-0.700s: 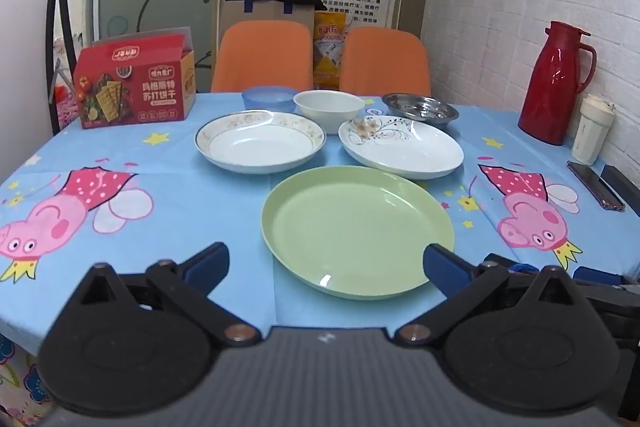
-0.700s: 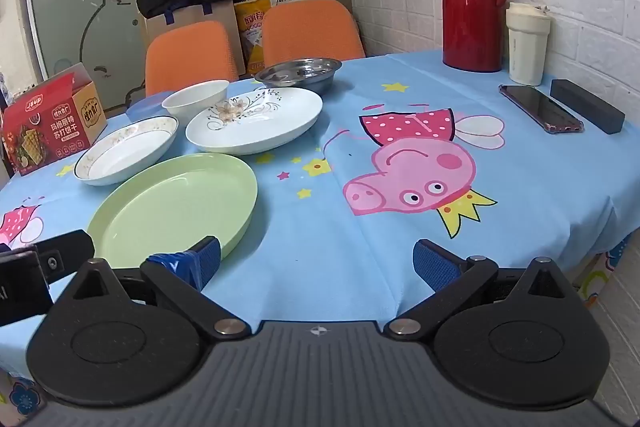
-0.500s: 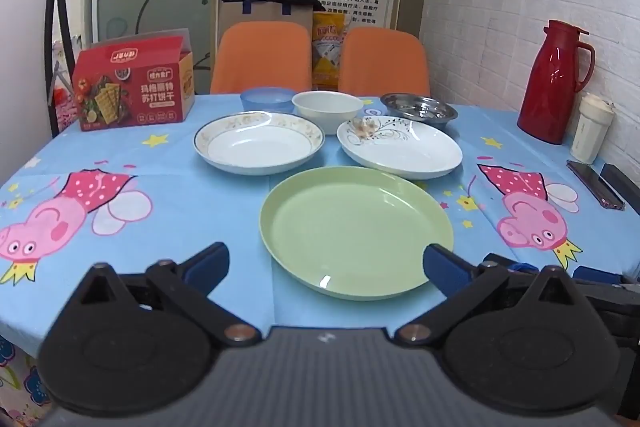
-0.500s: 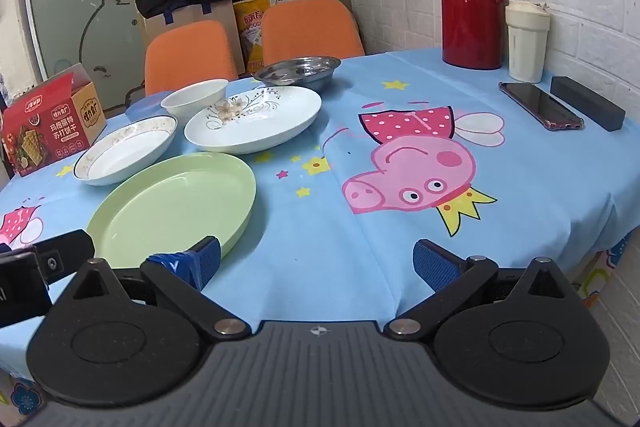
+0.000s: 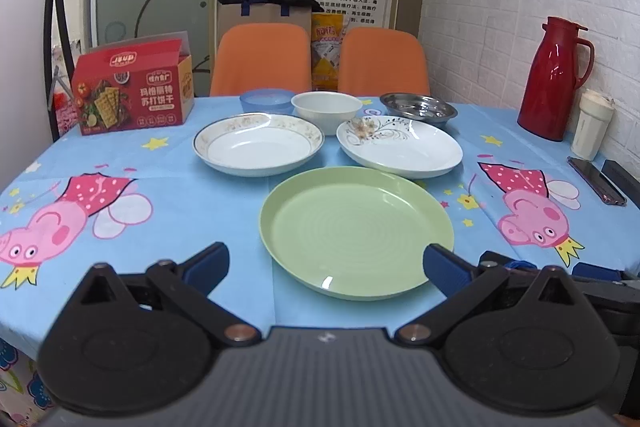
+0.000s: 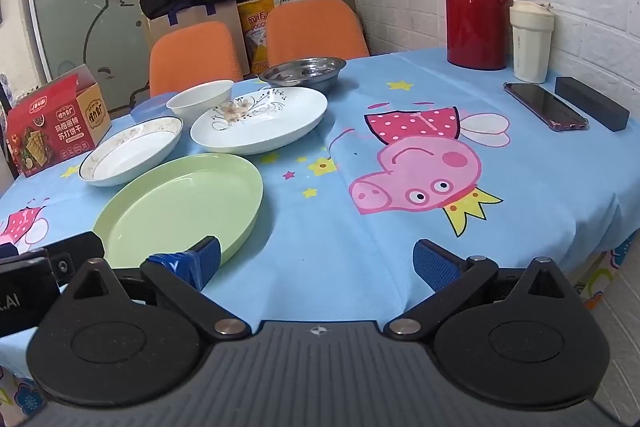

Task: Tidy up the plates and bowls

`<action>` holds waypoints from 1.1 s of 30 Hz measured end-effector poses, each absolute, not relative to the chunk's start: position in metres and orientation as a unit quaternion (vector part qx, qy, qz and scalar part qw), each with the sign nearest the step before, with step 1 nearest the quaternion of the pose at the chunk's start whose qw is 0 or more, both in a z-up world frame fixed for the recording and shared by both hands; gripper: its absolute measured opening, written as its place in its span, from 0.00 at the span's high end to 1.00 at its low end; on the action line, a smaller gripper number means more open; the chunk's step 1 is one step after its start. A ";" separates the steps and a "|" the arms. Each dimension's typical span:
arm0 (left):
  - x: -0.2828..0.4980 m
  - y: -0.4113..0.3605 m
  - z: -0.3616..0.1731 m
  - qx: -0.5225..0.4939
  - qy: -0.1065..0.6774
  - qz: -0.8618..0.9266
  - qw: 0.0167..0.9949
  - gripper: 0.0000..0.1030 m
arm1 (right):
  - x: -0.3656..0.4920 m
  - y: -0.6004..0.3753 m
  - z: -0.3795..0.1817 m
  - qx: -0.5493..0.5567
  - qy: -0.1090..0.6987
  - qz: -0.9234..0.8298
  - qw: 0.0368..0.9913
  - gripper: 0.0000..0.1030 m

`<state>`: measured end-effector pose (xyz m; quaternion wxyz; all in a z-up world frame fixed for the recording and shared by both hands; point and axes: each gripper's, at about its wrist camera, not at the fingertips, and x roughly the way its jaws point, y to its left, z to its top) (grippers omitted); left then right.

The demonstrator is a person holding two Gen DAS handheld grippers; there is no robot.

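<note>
A green plate (image 5: 356, 231) lies nearest me on the blue tablecloth; it also shows in the right wrist view (image 6: 180, 207). Behind it lie a gold-rimmed white plate (image 5: 258, 143) and a flower-patterned white plate (image 5: 400, 145). Farther back stand a blue bowl (image 5: 265, 99), a white bowl (image 5: 326, 107) and a steel dish (image 5: 418, 106). My left gripper (image 5: 326, 263) is open and empty, its jaws on either side of the green plate's near edge. My right gripper (image 6: 316, 261) is open and empty, just right of the green plate.
A red cracker box (image 5: 132, 87) stands back left. A red thermos (image 5: 556, 79), a white cup (image 5: 592, 125), a phone (image 5: 596, 181) and a black bar (image 5: 622, 179) sit at the right by the brick wall. Two orange chairs (image 5: 260, 61) stand behind the table.
Both views have shifted very slightly; the dishes sit a touch lower and left in the frames. Nothing on the table moved and both grippers stay open.
</note>
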<state>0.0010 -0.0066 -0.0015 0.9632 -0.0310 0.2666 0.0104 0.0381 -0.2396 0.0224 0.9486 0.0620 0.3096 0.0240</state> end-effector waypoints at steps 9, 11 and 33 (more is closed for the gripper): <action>0.003 -0.006 -0.003 -0.030 0.270 0.005 0.962 0.00 | 0.040 -0.240 0.021 0.064 0.311 0.024 0.948 0.12; 0.003 -0.006 -0.003 -0.030 0.271 0.004 0.962 0.00 | 0.040 -0.241 0.021 0.065 0.311 0.024 0.948 0.12; 0.009 -0.002 -0.005 -0.036 0.277 0.005 0.960 0.00 | 0.043 -0.239 0.019 0.067 0.312 0.026 0.947 0.12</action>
